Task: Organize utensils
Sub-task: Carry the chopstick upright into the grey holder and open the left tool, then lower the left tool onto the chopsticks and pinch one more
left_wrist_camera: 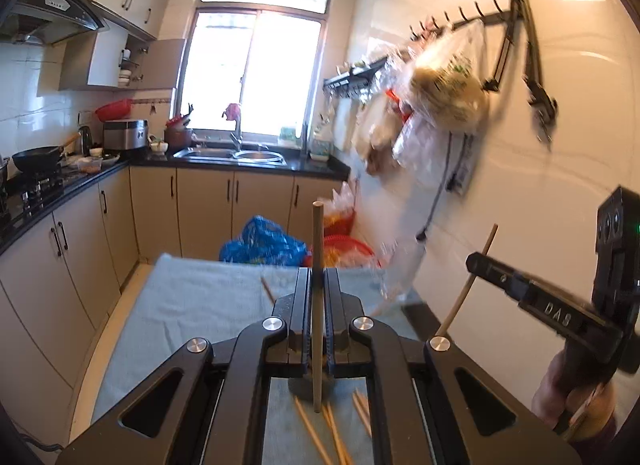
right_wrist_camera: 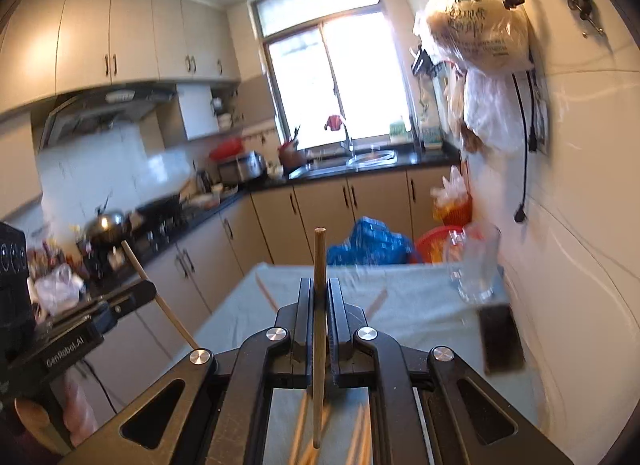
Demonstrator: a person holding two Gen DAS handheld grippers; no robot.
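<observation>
Both grippers are clamping one chopstick each, left gripper [left_wrist_camera: 318,285] w/ its chopstick [left_wrist_camera: 318,241] upright at 12 o'clock, right gripper [right_wrist_camera: 319,297] holding its stick [right_wrist_camera: 319,261] likewise, so I'd be keeping them vertical, apart, heading for the glass [right_wrist_camera: 476,265] at 2 o'clock, w/ spares [left_wrist_camera: 340,425] lying at 6.

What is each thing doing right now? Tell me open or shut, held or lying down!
Left gripper: shut on a chopstick, upright.
Right gripper: shut on a chopstick, upright.
Loose chopsticks: lying on the cloth.
Glass: upright, empty.
Wall cupboard: door open.
</observation>
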